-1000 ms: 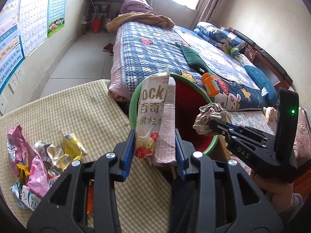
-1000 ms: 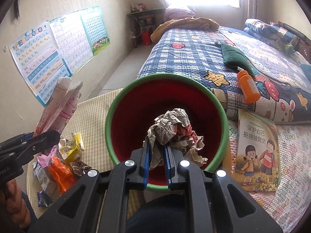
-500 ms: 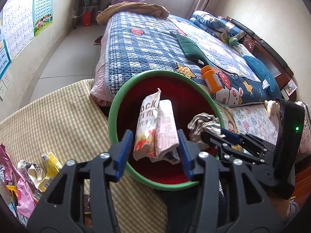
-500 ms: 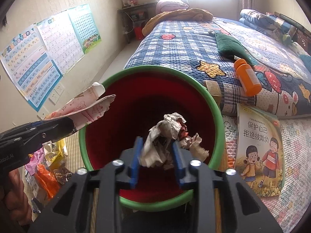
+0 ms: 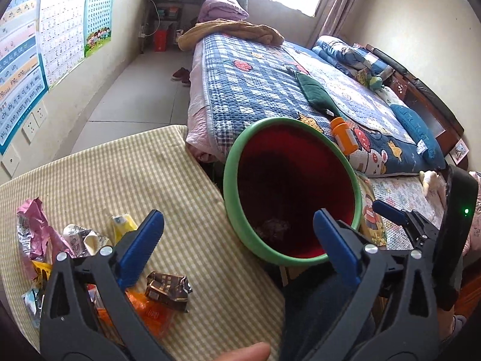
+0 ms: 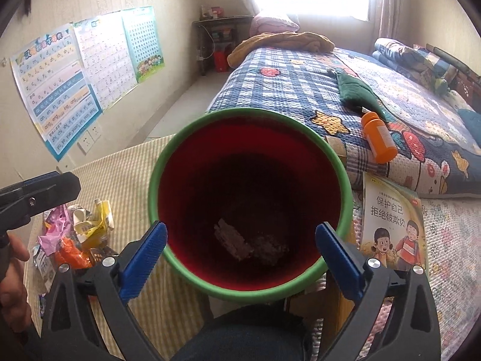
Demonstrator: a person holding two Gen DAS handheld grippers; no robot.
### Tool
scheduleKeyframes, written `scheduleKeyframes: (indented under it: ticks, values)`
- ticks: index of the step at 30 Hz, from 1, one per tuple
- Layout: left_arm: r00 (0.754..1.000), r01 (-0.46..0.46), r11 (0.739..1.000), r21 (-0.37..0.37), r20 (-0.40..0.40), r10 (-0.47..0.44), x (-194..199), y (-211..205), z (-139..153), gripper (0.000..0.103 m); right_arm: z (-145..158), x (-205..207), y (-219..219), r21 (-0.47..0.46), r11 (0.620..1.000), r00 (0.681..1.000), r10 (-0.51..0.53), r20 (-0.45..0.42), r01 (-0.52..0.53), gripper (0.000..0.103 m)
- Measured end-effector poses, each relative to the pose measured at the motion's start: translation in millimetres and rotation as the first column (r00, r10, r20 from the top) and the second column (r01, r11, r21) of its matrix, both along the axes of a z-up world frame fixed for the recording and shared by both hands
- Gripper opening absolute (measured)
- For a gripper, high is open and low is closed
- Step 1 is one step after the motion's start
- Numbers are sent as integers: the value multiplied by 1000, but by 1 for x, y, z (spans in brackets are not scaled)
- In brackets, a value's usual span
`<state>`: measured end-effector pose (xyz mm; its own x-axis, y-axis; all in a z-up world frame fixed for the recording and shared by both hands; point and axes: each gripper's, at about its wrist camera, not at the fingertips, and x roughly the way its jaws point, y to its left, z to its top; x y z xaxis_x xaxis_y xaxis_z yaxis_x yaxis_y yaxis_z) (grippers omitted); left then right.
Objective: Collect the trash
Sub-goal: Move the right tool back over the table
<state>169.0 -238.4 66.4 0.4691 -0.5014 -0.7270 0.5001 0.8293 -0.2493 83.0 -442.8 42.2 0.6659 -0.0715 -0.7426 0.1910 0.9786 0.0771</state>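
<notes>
Bedside red bin with green rim holds crumpled wrappers

Both grippers were black plastic frames with silver screws and blue-padded fingers. The right gripper bore a green light. Dark trousers showed below.

The red bin gapes unobstructed below — wrappers crowd the tablecloth's left side only.
</notes>
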Motion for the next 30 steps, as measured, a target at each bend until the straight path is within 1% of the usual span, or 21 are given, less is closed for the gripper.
scheduleKeyframes:
  ticks: [7,14,17,23,30]
  values:
    - [998,-52,999,-7,28,52,-27,47,8,97,16,-8,53,-26,996,996,86,27,-86,96]
    - [987,-154,988,-9,35,155,-48,105,7,97,17,-6,102,-49,983,984,178,17,-177,96]
    - [976,-217,976,2,32,217,-55,134,5,97,13,-5,122,-48,976,977,211,3,-211,96]
    - [944,-331,944,16,12,331,-70,191,-5,97,1,-5,162,-54,958,959,281,-37,-283,96]
    - [913,-406,913,47,-31,408,-91,237,-25,98,-16,-10,197,-50,937,936,342,-79,-347,96]
